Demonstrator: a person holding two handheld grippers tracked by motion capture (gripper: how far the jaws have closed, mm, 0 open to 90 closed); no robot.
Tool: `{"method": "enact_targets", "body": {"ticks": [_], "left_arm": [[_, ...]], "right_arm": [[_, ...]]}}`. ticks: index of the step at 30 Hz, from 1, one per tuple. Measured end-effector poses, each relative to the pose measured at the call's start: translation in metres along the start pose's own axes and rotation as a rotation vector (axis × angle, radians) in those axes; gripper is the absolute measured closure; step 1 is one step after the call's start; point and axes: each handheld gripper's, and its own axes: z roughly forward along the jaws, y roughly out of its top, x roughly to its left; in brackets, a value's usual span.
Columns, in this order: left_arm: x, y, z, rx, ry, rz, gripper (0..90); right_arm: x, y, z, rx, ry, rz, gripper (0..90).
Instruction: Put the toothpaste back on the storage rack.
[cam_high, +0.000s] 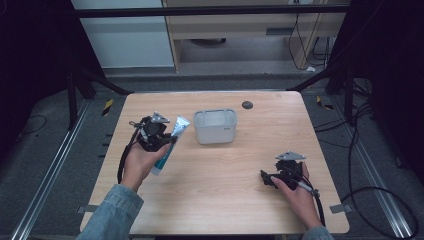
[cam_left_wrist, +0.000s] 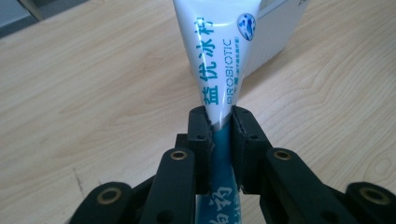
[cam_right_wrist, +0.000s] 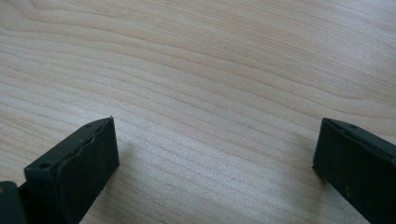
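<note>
High view: left claw (cam_high: 165, 141) clamped on toothpaste tube (cam_high: 172, 137) at 9 o'clock of white bin (cam_high: 215, 126), just beside it. Right claw (cam_high: 265, 178) idle at 4 o'clock. Pale wood worktop (cam_high: 220, 190); dark room, cables on floor.

Left gripper view: jaws pinch tube mid-body; soft, slick film likely to slide or pivot, squeeze may burst cap.

Right gripper view: jaws wide apart, holding nothing, over bare wood grain.

A white and teal tube (cam_high: 170, 145), printed with teal lettering and "PROBIOTIC", lies lengthwise just left of the white bin (cam_high: 215, 126), its flat crimped end nearest the bin, pinched between black jaws mid-length.
</note>
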Motion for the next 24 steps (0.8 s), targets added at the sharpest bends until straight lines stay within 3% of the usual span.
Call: {"method": "enact_targets", "body": {"ticks": [6,12,24], "left_arm": [[-0.006,0.015,-0.003,-0.046,-0.010,0.009,78.7],[-0.010,0.029,-0.005,-0.125,-0.039,0.004,78.7],[-0.020,0.046,-0.004,-0.144,-0.047,0.036,78.7]], "right_arm": [[0.000,0.000,0.000,-0.001,0.000,0.004,0.4],[0.000,0.000,0.000,-0.001,0.000,0.002,0.4],[0.000,0.000,0.000,-0.001,0.000,0.004,0.4]]}}
